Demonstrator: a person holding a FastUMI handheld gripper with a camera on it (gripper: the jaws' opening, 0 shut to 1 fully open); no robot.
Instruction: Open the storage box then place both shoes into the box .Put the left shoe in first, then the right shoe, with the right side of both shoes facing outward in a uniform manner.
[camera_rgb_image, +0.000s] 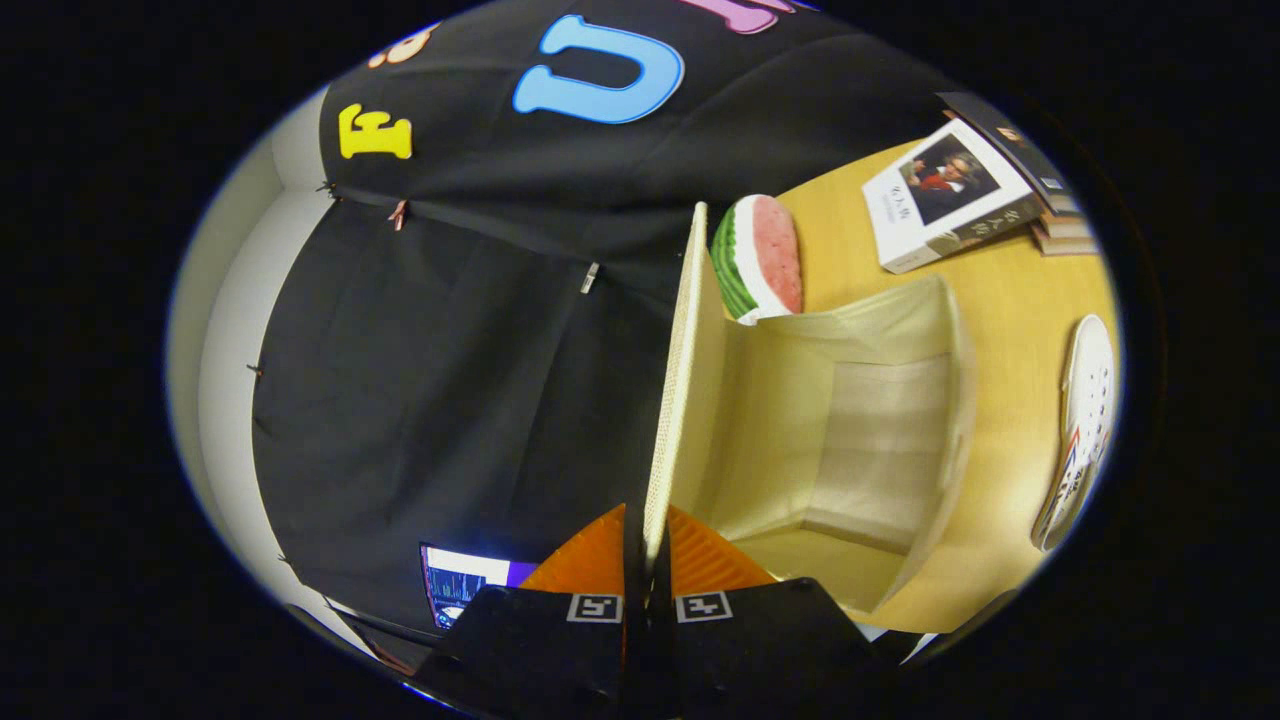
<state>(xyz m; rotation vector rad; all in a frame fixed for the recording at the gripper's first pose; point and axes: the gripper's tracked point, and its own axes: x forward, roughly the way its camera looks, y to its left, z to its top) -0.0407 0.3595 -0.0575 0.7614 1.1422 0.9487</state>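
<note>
Storage box (880, 440) stands open and empty; hand-held gripper (646, 560) pinches its raised lid (682, 380); shoe (1082, 430) waits at three o'clock.

Gripper (645, 555) fingers (585, 565) pinched together on a thin panel.

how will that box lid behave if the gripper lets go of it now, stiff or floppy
The lid, pinched edge-on by the gripper, stands straight without sagging, so probably a stiff panel. It looks thin and fabric-covered, likely light. Released, it may swing back over the open storage box.
</note>
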